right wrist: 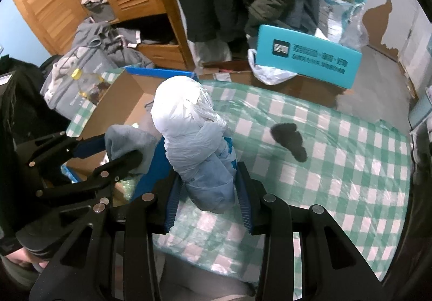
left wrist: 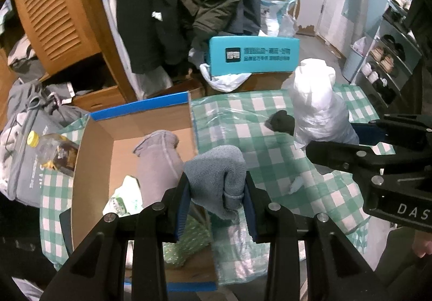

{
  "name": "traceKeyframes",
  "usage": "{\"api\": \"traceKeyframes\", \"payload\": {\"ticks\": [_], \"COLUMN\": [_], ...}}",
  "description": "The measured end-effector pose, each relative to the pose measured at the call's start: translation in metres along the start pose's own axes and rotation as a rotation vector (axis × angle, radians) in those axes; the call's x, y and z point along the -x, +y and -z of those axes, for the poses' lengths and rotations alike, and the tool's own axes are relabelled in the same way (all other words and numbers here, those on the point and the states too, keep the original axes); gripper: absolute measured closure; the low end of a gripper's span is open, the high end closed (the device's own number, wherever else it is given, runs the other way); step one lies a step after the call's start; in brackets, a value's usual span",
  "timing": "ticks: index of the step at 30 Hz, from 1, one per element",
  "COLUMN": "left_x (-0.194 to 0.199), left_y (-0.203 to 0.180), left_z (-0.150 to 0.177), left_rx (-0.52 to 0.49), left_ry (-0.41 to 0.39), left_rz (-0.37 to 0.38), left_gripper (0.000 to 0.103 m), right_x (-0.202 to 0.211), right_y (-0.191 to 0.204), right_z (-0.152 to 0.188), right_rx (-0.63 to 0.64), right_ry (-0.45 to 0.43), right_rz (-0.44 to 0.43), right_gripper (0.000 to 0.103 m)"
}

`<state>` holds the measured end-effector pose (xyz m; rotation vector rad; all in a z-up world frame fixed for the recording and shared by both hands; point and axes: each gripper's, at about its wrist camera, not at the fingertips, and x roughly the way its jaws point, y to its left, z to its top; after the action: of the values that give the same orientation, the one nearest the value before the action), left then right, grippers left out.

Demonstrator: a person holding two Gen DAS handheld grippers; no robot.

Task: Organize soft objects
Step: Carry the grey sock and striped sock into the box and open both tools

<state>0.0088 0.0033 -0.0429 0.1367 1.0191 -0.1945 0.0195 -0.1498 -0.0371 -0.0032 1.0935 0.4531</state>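
Observation:
My left gripper (left wrist: 217, 193) is shut on a grey-blue folded cloth (left wrist: 216, 174), held over the near edge of an open cardboard box (left wrist: 91, 160) with blue rims. The same cloth (right wrist: 127, 144) and left gripper (right wrist: 118, 154) show at the left of the right wrist view. My right gripper (right wrist: 209, 193) is shut on a white plastic-wrapped bundle (right wrist: 189, 133) that stands up above the checked cloth; in the left wrist view this bundle (left wrist: 316, 101) rises at the right. A black sock (right wrist: 290, 140) lies on the green checked cloth (right wrist: 337, 166). Inside the box lies a grey rolled cloth (left wrist: 159, 155).
A teal box (left wrist: 253, 55) stands beyond the checked surface on brown cartons. A bottle with a yellow cap (left wrist: 51, 149) lies left of the cardboard box on a grey bag. Dark coats hang behind, beside a wooden louvred wardrobe (left wrist: 54, 12). A shoe rack (left wrist: 388, 58) stands at the right.

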Motion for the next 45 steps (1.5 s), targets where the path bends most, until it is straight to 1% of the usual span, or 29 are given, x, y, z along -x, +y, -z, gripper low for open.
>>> {"api": "traceKeyframes", "payload": {"ticks": [5, 8, 18, 27, 34, 39, 45], "left_x": [0.001, 0.002, -0.001, -0.014, -0.03, -0.039, -0.043], "left_y": [0.018, 0.029, 0.065, 0.101, 0.12, 0.129, 0.133], "left_z": [0.006, 0.01, 0.023, 0.037, 0.044, 0.049, 0.051], "left_rx": [0.025, 0.035, 0.096, 0.149, 0.177, 0.203, 0.212], "left_ry": [0.0, -0.003, 0.01, 0.051, 0.092, 0.123, 0.135], "left_rz": [-0.013, -0.033, -0.056, -0.092, -0.122, -0.12, -0.143], "left_gripper": [0.067, 0.067, 0.067, 0.067, 0.067, 0.066, 0.065], "right_x": [-0.008, -0.015, -0.036, -0.059, -0.078, -0.095, -0.111], "right_y": [0.019, 0.031, 0.064, 0.086, 0.1, 0.108, 0.115], "right_z": [-0.006, -0.01, -0.019, -0.024, -0.028, -0.028, -0.026], "right_rx": [0.024, 0.036, 0.082, 0.103, 0.112, 0.115, 0.127], "right_ry": [0.007, 0.016, 0.052, 0.093, 0.129, 0.165, 0.193], "right_rz": [-0.013, -0.025, -0.051, -0.068, -0.078, -0.086, -0.09], "right_gripper": [0.066, 0.066, 0.066, 0.066, 0.066, 0.066, 0.065]}}
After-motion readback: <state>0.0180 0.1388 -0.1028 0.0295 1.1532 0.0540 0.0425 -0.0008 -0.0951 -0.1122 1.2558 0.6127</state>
